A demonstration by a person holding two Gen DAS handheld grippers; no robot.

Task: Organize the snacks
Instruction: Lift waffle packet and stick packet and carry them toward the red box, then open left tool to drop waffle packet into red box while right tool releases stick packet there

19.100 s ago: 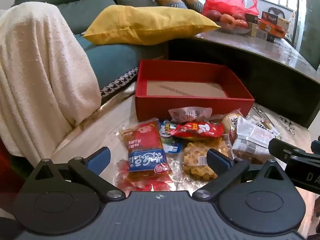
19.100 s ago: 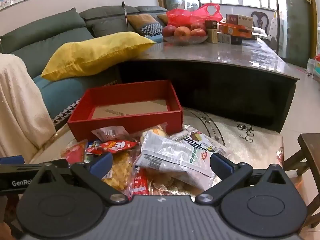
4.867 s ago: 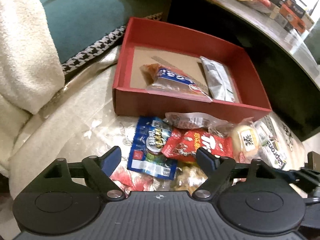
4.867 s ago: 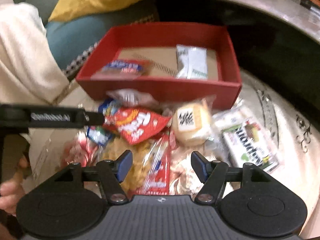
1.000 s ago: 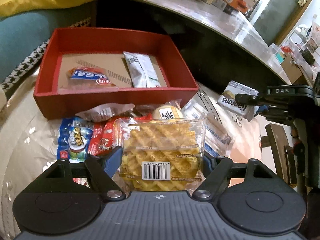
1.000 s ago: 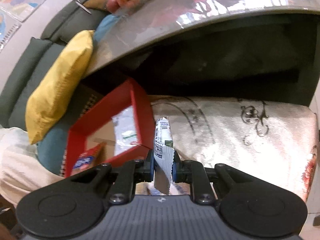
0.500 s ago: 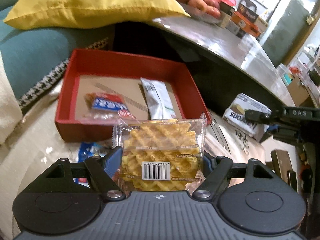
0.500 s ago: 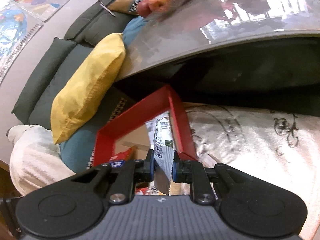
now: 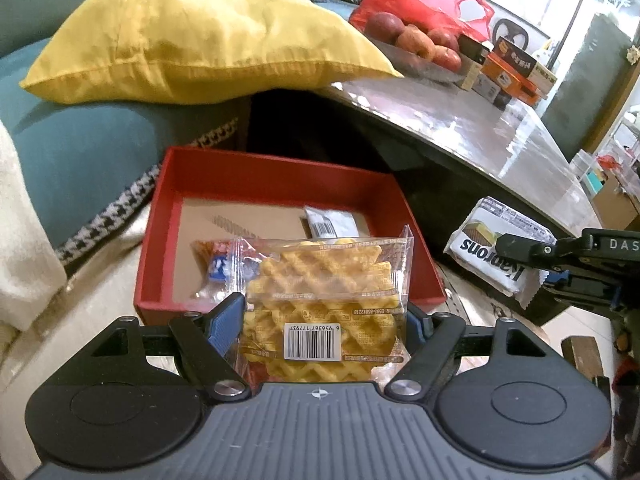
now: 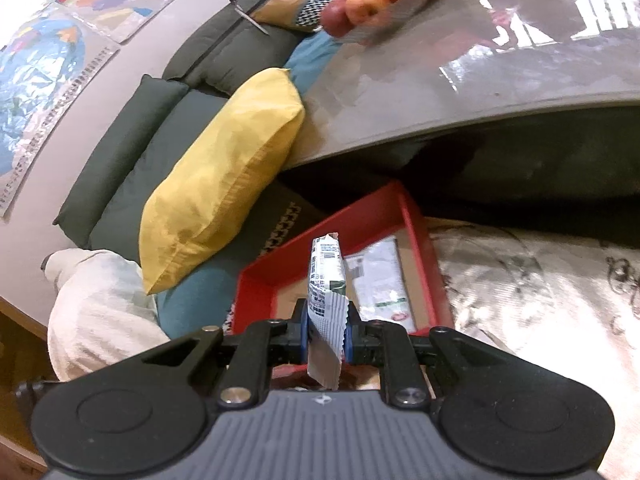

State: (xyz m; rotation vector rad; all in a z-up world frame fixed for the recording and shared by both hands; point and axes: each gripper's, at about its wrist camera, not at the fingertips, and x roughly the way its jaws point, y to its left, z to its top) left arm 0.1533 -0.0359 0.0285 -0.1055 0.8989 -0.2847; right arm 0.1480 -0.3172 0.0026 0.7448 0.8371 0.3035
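Left wrist view looked over a low table with a pale patterned cover, a red box standing on it beside a teal sofa. A yellow pillow lay on the sofa, and a grey counter behind carried apples and a red bag. The left gripper had its fingers clamped on the sides of a waffle pack, held upright in front of the box. Inside the box lay a red-and-blue packet and a silver packet. The right gripper pinched a white wafer pack by its crimped end, fingers nearly together, over the box's near edge. Wall maps showed in the right wrist view.

A second earlier, the loose snack pile on the table filled the left view below the waffle pack; now only the box showed behind it, and more of the pillow and counter appeared above. Both grips were unchanged.
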